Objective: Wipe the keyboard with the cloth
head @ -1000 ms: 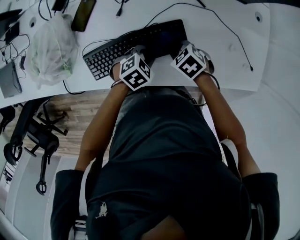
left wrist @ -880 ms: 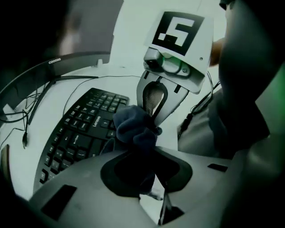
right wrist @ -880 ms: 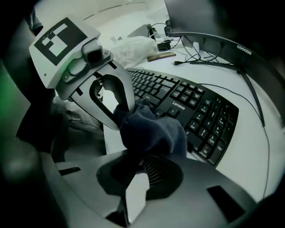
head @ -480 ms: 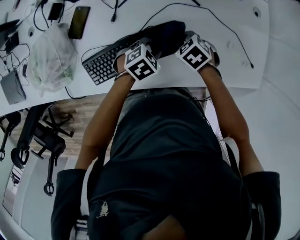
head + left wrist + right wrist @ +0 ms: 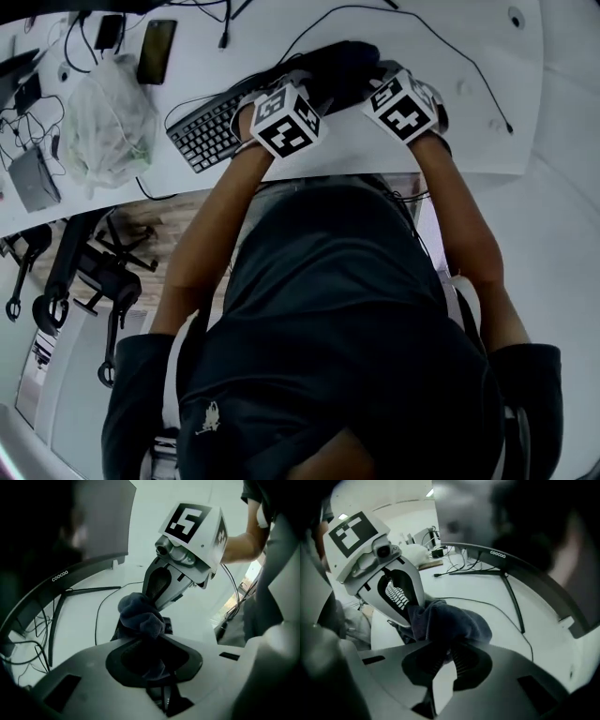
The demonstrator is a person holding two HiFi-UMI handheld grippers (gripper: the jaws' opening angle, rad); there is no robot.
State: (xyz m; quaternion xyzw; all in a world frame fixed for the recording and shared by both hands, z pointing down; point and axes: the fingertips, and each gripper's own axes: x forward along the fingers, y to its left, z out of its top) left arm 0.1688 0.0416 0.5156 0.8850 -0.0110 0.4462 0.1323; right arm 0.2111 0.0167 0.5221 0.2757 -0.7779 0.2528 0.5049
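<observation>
A black keyboard (image 5: pixel 208 129) lies slanted on the white desk (image 5: pixel 469 56). A dark bunched cloth (image 5: pixel 342 70) covers its right end. My left gripper (image 5: pixel 152 660) is shut on the near side of the cloth (image 5: pixel 140 616), which bulges up out of its jaws. From the other side my right gripper (image 5: pixel 445 660) is shut on the same cloth (image 5: pixel 450 623). The two grippers face each other closely, and their marker cubes (image 5: pixel 281 120) (image 5: pixel 405 105) sit side by side over the keyboard. Some keys (image 5: pixel 396 595) show through the left gripper's frame. The jaw tips are hidden by the cloth.
A clear plastic bag (image 5: pixel 108 112) and a phone (image 5: pixel 156 52) lie left of the keyboard, among several cables (image 5: pixel 450 47). A curved monitor on a stand (image 5: pixel 501 573) stands behind. An office chair (image 5: pixel 84 272) is on the floor, left of the desk's near edge.
Both grippers, with the cloth between them, have slid rightward and a little farther away along the keyboard. More of its left keys are uncovered now.
</observation>
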